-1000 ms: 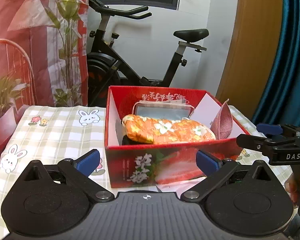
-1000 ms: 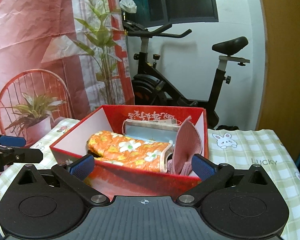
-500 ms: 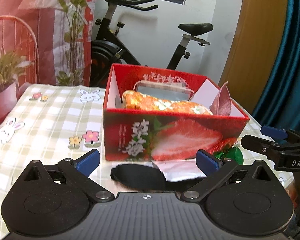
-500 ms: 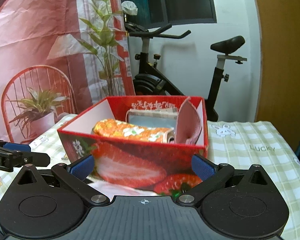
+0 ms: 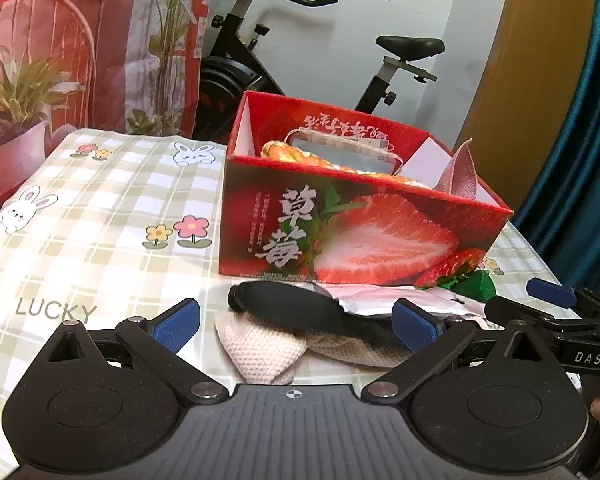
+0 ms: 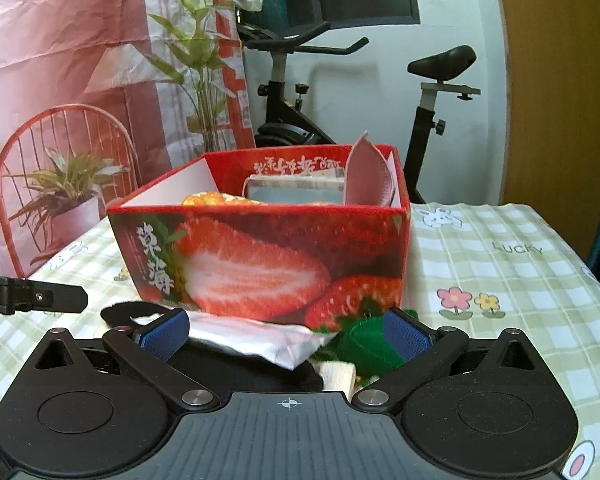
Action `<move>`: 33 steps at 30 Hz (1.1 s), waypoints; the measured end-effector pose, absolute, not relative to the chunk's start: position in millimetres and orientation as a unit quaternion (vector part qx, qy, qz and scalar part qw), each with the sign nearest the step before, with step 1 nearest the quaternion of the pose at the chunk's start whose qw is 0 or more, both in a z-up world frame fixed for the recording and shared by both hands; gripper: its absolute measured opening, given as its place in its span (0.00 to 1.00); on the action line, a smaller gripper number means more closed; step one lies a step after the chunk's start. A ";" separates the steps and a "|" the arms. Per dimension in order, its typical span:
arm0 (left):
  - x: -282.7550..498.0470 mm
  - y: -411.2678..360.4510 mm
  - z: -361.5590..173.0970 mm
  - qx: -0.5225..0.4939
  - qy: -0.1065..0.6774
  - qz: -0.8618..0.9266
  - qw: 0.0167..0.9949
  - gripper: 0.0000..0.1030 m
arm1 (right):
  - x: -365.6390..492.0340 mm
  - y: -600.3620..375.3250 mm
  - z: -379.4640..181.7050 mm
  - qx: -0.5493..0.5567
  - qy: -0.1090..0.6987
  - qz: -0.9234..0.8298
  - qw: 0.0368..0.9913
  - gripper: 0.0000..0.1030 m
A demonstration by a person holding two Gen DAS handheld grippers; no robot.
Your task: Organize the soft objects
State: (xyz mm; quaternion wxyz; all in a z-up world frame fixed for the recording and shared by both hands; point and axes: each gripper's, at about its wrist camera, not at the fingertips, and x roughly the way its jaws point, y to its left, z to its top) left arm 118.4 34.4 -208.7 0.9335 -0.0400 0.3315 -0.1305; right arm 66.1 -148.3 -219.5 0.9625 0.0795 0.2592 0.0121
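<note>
A red strawberry-print box (image 5: 360, 232) (image 6: 268, 264) stands on the checked tablecloth. It holds an orange floral pouch (image 5: 300, 156), a grey-blue pack (image 6: 292, 192) and a pink knitted piece (image 6: 370, 176) leaning at its right end. In front of the box lie a black soft item (image 5: 292, 308), a beige knitted cloth (image 5: 260, 352), a silvery-white packet (image 6: 256, 338) and a green fabric item (image 6: 364, 344). My left gripper (image 5: 296, 326) is open just above the black item and beige cloth. My right gripper (image 6: 286, 334) is open over the packet and green item. Neither holds anything.
The checked tablecloth (image 5: 92, 216) with rabbits and flowers spreads left and right of the box. Behind the table are an exercise bike (image 6: 380, 92), a potted plant (image 6: 64, 200) by a red chair, a pink printed backdrop and a blue curtain (image 5: 580, 120).
Both grippers have dropped low and drawn back from the box. The view went from looking down into the box to facing its front wall, with the loose soft items now showing between the fingers.
</note>
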 end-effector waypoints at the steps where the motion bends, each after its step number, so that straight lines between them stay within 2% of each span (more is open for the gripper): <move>1: 117.4 33.9 -210.5 -0.040 0.332 -0.130 0.933 1.00 | 64.3 -149.1 -222.2 0.084 0.260 0.010 0.962 1.00; 10: 113.2 32.7 -224.2 -0.043 0.344 -0.134 0.928 0.97 | 59.9 -156.1 -240.9 0.100 0.271 0.003 0.957 0.99; 16: 115.6 32.8 -231.3 -0.047 0.352 -0.136 0.925 0.93 | 61.1 -155.0 -245.9 0.100 0.272 0.010 0.957 0.91; 20: 116.8 35.3 -233.2 -0.054 0.354 -0.136 0.924 0.90 | 60.9 -158.5 -241.5 0.106 0.255 0.004 0.961 0.81; 24: 119.3 37.4 -233.1 -0.067 0.354 -0.138 0.923 0.80 | 67.1 -157.6 -236.0 0.094 0.247 0.014 0.964 0.74; 29: 118.6 36.4 -234.0 -0.067 0.352 -0.140 0.923 0.79 | 67.9 -147.0 -240.2 0.074 0.257 0.031 0.963 0.72; 33: 120.7 37.7 -231.5 -0.075 0.349 -0.145 0.923 0.75 | 67.9 -150.7 -240.1 0.088 0.257 0.029 0.962 0.69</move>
